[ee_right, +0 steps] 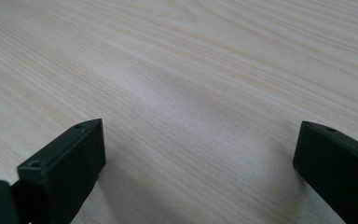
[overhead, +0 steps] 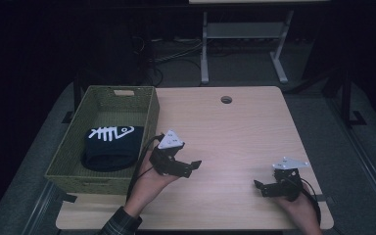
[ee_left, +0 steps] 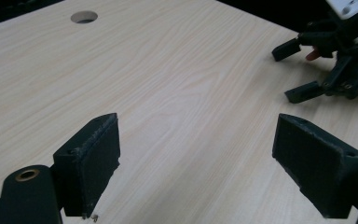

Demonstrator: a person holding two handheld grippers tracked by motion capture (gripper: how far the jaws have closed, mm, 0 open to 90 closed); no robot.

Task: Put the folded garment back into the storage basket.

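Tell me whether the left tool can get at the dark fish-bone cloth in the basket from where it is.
Probably yes. The left tool is open and holds nothing, just beside the woven basket. The folded cloth lies uncovered in the open-topped basket; only the near wall stands between, so the tool would likely need to go over it.

My left gripper point(ee_left: 196, 163): both black jaws rise from bottom edge, spread wide, nothing between but bare wood. Left pad point(ee_left: 93, 163) chipped at lower edge. Table point(ee_left: 168, 84): light wood grain, cable hole point(ee_left: 84, 17) at 11 o'clock. Right gripper point(ee_left: 294, 70) at 2 o'clock, well apart from mine, jaws parted, low over tabletop; fingertip point(ee_left: 313, 54) visible behind it.
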